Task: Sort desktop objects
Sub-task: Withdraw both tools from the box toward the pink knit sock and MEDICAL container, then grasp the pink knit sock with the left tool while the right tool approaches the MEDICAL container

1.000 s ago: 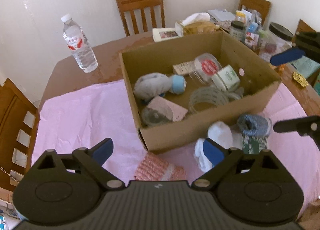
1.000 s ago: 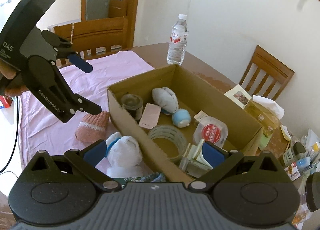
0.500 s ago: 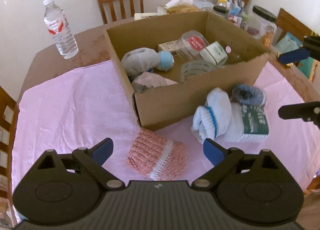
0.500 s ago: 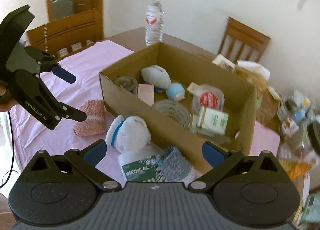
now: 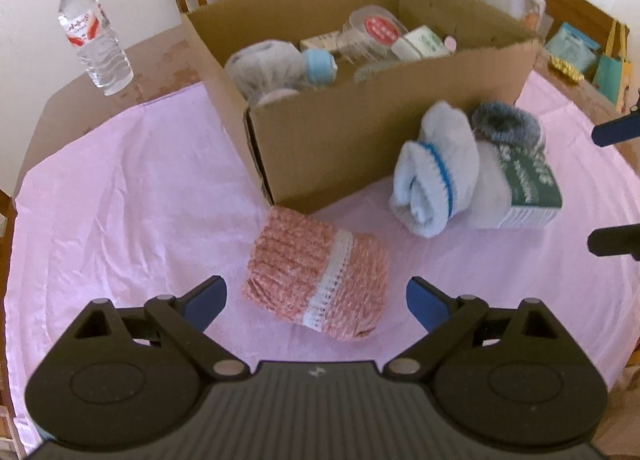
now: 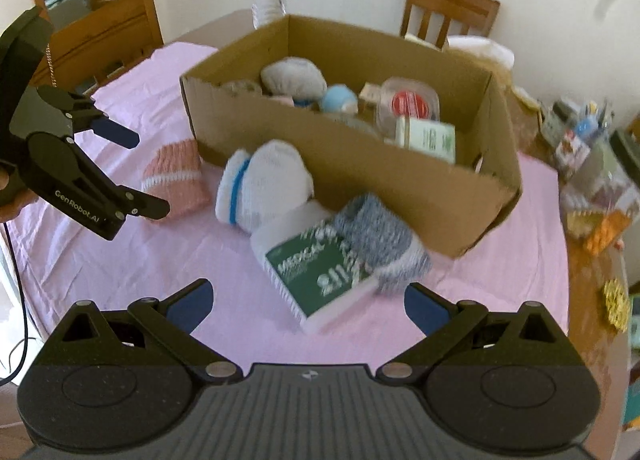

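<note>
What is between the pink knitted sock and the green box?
The white rolled sock with a blue stripe lies between the pink knitted sock and the green box on the pink cloth; the left wrist view shows it.

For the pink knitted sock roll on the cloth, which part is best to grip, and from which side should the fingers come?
Grip the pink sock roll across its middle, near the white band, coming from above. It lies on its side, apart from the box, soft and thick there, so the open left gripper could probably straddle it.
</note>
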